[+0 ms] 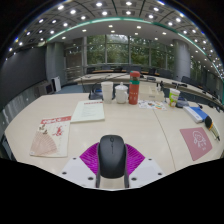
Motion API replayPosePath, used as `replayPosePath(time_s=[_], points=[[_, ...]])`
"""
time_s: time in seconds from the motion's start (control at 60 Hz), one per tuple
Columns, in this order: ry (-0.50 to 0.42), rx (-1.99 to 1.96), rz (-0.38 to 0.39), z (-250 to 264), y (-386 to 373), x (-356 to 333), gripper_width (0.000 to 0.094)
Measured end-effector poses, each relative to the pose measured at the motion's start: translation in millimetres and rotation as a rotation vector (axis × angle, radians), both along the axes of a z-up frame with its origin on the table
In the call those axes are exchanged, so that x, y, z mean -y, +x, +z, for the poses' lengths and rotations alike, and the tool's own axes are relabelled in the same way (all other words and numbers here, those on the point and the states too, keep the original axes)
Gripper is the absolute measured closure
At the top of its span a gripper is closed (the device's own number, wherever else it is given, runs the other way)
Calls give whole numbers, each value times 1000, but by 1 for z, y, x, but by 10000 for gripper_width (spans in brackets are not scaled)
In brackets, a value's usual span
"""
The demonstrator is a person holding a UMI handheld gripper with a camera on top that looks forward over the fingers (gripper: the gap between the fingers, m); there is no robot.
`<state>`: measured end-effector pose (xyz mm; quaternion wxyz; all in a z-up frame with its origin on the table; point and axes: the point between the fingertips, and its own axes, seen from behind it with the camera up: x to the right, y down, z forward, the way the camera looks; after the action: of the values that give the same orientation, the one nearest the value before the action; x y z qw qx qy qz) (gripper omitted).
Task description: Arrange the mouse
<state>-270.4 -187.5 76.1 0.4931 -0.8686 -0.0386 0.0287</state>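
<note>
A dark grey computer mouse (112,153) sits lengthwise between my gripper's (112,160) two fingers, its nose pointing away from me. The magenta pads (91,157) press against both of its sides, so the gripper is shut on it. The mouse appears to hang just above the near edge of the pale table (130,125). Its rear end is hidden by the gripper's body.
Left of the fingers lies a pink illustrated card (47,137), with a white booklet (89,111) beyond it. At the table's far side stand a white jug (121,93) and a red canister (134,87). To the right are a pink sheet (196,141) and a green cup (173,97).
</note>
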Motion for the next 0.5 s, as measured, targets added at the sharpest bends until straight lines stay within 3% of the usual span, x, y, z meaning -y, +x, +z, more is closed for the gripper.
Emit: replayPosePath(time_s=[0.117,0.267,0.367,0.5], points=[[130,-49,-16,97,35,-11,616],[256,-50,-87,174,145,-33,619],[268,-30,-134,182,235,-50,619],[186,-21,-181,129,347,-69,618]])
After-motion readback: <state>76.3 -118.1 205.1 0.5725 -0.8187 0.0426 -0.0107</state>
